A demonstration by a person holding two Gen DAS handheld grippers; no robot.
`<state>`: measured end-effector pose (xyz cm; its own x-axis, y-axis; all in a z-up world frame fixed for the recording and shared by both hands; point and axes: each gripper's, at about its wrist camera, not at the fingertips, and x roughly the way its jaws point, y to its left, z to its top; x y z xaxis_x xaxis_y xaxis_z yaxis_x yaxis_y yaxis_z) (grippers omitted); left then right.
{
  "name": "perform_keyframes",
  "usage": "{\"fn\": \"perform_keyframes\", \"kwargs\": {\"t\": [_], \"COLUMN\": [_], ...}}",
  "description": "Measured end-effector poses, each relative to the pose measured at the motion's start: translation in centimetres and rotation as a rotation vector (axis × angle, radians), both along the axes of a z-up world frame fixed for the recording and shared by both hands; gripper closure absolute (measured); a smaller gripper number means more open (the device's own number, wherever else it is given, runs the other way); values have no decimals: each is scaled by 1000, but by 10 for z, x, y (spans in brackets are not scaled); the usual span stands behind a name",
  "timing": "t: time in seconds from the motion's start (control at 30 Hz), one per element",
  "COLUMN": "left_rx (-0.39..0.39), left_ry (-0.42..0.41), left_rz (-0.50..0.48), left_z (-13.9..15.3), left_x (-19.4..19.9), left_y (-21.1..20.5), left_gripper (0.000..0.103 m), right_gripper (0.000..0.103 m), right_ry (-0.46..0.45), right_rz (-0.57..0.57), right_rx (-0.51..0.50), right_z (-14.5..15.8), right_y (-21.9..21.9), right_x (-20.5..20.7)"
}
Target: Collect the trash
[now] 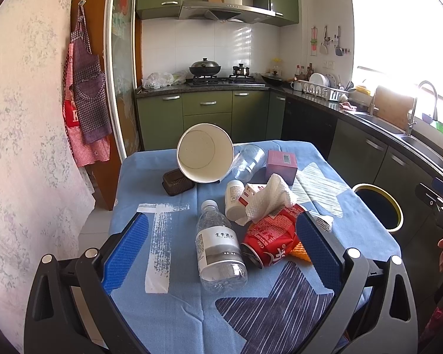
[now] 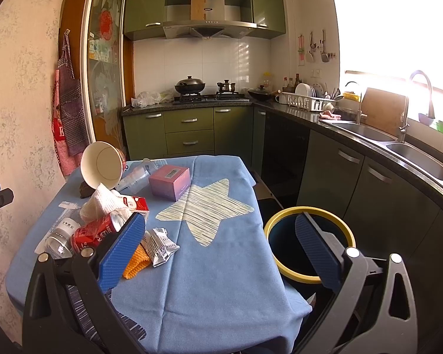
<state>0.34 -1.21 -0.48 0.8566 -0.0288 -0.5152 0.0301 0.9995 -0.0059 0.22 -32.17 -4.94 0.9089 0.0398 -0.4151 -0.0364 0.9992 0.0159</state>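
Note:
Trash lies on a blue-clothed table (image 1: 168, 309): a clear water bottle (image 1: 218, 247), a crushed red can (image 1: 268, 242), a crumpled white tissue (image 1: 273, 199), a white pill bottle (image 1: 234, 199), a tipped paper bowl (image 1: 205, 152), a clear plastic cup (image 1: 249, 160) and a pink box (image 1: 281, 162). My left gripper (image 1: 221, 236) is open, above the bottle and can. My right gripper (image 2: 221, 233) is open and empty over the table's right part; a silver wrapper (image 2: 159, 244) and an orange cloth (image 2: 137, 262) lie by its left finger. A yellow-rimmed bin (image 2: 308, 246) stands right of the table.
A dark small basket (image 1: 178, 181) sits by the bowl. A small red-and-white carton (image 2: 134, 202) lies under the tissue. Green kitchen cabinets, a stove and a sink counter (image 2: 398, 153) run behind and along the right. Aprons hang on the left wall.

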Motion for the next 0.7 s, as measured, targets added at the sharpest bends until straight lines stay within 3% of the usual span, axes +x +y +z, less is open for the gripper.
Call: {"fn": "perform_keyframes", "kwargs": {"t": [0.7], "left_rx": [12], "left_ry": [6], "left_rz": [-7], "left_z": [3], "left_x": [5], "left_y": [-2], "left_gripper": [5], "right_gripper": [6], "right_ry": [10], "right_rz": [-1], "right_rx": [2], "right_z": [-5], "right_y": [2], "right_x": [3]}}
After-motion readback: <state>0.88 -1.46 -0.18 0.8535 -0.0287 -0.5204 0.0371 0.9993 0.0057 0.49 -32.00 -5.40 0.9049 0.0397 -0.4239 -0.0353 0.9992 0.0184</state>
